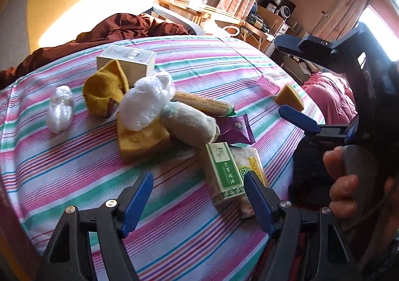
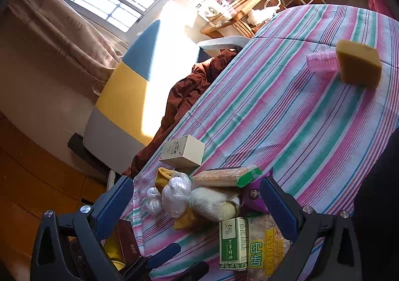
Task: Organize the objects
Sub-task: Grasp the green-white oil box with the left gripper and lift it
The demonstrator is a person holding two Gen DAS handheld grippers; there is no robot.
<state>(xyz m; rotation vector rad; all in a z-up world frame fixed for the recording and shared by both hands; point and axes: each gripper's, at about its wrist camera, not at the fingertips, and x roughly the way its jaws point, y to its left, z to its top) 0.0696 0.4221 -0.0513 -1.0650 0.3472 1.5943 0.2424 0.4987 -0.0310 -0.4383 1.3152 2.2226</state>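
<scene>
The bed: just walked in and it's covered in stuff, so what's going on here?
A person is sorting odds and ends on the striped bedspread with a hand-held gripper in each hand. Both are open and hold nothing. The left gripper hovers near the green box at the pile's edge. The right gripper is over the same pile. A sponge and a pink item lie apart.

The clear snack bag (image 2: 268, 248) has a yellow strip down its side. Big letters on it spell "WEIDAN". Next to them are two large green Chinese signs, 味丹.

The green and white box (image 2: 233, 243) has Chinese writing going down its front. It looks like 艾草精油, but I am not sure. The back has rows of print too tiny to read.

The cream box (image 2: 183, 151) has dark Chinese signs on one side. They are too small to read.
</scene>
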